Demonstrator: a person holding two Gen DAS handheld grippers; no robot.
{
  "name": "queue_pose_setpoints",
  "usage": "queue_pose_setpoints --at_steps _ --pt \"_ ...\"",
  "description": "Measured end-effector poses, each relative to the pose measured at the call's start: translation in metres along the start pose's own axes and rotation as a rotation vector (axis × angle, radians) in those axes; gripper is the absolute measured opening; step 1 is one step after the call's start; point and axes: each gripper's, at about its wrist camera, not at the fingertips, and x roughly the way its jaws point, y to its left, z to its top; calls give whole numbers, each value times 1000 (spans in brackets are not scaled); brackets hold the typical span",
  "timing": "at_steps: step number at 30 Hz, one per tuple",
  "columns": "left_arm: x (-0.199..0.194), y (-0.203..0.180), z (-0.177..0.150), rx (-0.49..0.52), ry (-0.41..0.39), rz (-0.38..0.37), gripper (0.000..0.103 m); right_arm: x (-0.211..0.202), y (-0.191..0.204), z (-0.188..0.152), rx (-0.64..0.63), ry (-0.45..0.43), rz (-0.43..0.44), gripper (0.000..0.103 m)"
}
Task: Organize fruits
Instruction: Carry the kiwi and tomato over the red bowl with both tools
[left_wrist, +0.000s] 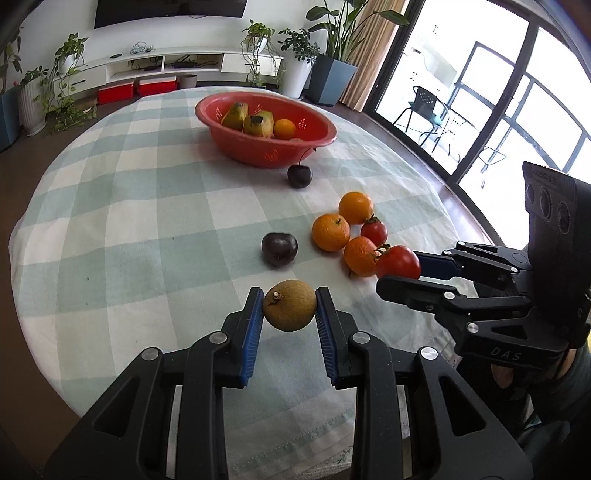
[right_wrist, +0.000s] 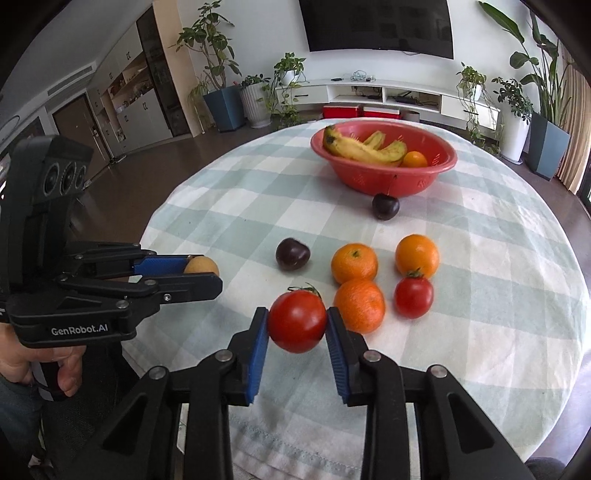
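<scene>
Clamped between my left gripper's (left_wrist: 289, 306) blue pads, a rough tan-brown fruit (left_wrist: 289, 305) with a stub of stem hangs over the checked cloth (left_wrist: 147, 229). My right gripper (right_wrist: 297, 322) pinches a glossy red tomato (right_wrist: 297, 320), green calyx up, just beside three oranges (right_wrist: 354, 264). Beyond sits the red basket (right_wrist: 384, 182) with bananas.

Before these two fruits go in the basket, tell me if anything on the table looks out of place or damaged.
The bananas in the red basket look overripe, with dark blotches. One dark cherry sits apart from the other loose fruit, right against the basket's base. The cloth is wrinkled near the front edge. Nothing is spilled.
</scene>
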Motion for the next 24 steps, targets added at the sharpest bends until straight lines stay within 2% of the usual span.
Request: queue_pose_setpoints --at_steps 7,13,15,18,24 --pt "-12 -3 77 83 -95 43 27 -23 -46 48 39 -88 -47 34" --pt "3 3 152 111 -138 63 27 -9 -76 96 58 -108 -75 34" --pt "14 -3 177 144 -136 74 27 1 -84 111 65 -105 -83 34" --pt "43 -11 204 179 -93 76 27 21 -95 129 67 -80 -88 34" --pt "102 -14 219 197 -7 93 27 59 -107 142 44 -23 -134 34"
